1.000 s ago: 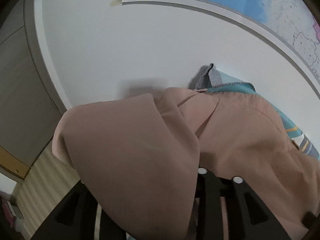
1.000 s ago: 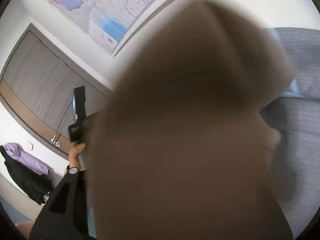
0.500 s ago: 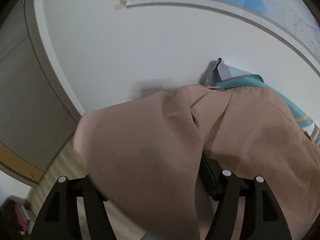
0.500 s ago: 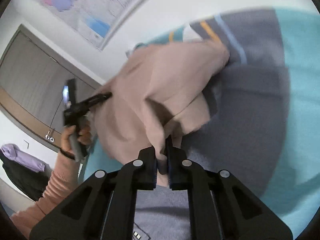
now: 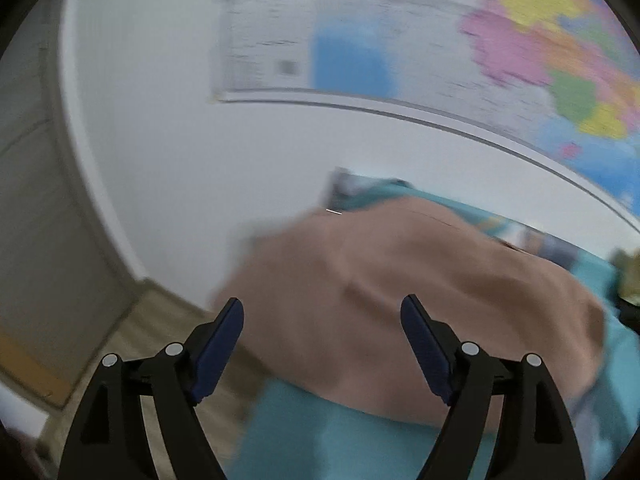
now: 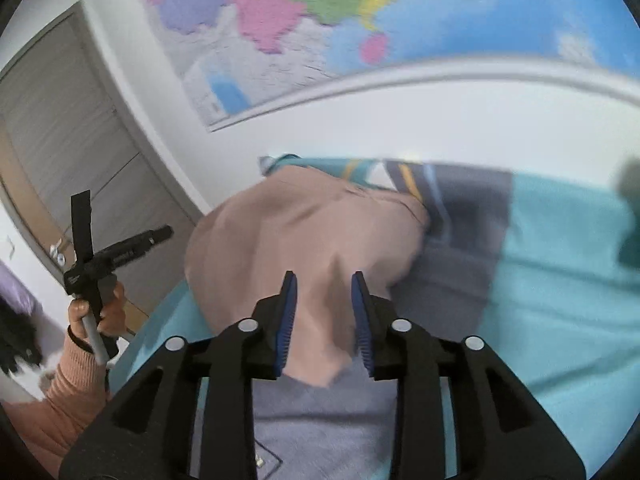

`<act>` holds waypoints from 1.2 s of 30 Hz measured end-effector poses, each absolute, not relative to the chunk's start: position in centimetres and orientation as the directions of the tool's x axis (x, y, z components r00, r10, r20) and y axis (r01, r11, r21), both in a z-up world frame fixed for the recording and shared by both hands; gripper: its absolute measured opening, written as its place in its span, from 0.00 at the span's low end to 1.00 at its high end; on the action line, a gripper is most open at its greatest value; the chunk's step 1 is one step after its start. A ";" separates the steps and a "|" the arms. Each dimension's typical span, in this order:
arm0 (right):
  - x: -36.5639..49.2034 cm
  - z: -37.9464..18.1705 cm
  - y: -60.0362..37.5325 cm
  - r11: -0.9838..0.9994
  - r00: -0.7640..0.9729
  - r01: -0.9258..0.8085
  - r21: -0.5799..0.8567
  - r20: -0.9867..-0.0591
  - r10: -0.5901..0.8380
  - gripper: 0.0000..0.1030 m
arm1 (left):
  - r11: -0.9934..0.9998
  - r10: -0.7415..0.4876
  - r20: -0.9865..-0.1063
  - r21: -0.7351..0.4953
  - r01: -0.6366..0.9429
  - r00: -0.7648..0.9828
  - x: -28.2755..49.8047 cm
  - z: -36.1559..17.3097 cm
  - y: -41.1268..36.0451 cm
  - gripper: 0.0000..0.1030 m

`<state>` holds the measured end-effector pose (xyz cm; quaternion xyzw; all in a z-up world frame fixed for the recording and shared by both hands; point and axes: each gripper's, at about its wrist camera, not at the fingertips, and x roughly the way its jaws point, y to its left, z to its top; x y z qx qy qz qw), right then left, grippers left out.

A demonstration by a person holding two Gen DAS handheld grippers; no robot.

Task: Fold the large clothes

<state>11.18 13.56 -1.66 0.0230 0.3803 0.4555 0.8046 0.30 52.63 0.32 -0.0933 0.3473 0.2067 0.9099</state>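
Blue-padded and spreading wide, the left claw [image 5: 322, 320] is opening with nothing pinched, the tan garment [image 5: 400, 292] lying just beyond its fingertips. Over to the right claw [image 6: 325, 312]: narrow but opening too, a fold of that tan cloth showing between its pads, whether it touches them I cannot tell. Under the garment, past both claws, runs a teal and grey bedspread [image 6: 560, 260]. Left of the right claw, a hand [image 6: 94, 312] grips the other handle. Farthest off, a coloured wall map [image 6: 360, 20].
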 end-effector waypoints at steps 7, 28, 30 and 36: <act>13.3 -6.1 18.6 0.587 0.188 -0.699 0.408 -0.687 0.702 0.27 | 0.938 0.171 -0.740 -0.081 -0.338 0.651 3.0 -3.0 47.7 0.76; 8.4 -7.2 17.8 0.534 0.189 -0.803 0.264 -0.737 0.649 0.48 | 0.942 0.258 -0.703 0.030 -0.335 0.663 1.5 -2.7 41.4 0.89; 8.7 -7.9 18.0 0.536 0.179 -0.800 0.269 -0.746 0.641 0.48 | 0.939 0.257 -0.722 0.030 -0.342 0.643 1.9 -3.5 41.3 0.89; 9.0 -5.6 16.5 0.529 0.207 -0.800 0.284 -0.696 0.687 0.48 | 0.937 0.260 -0.744 0.039 -0.348 0.616 1.9 -4.5 41.1 0.89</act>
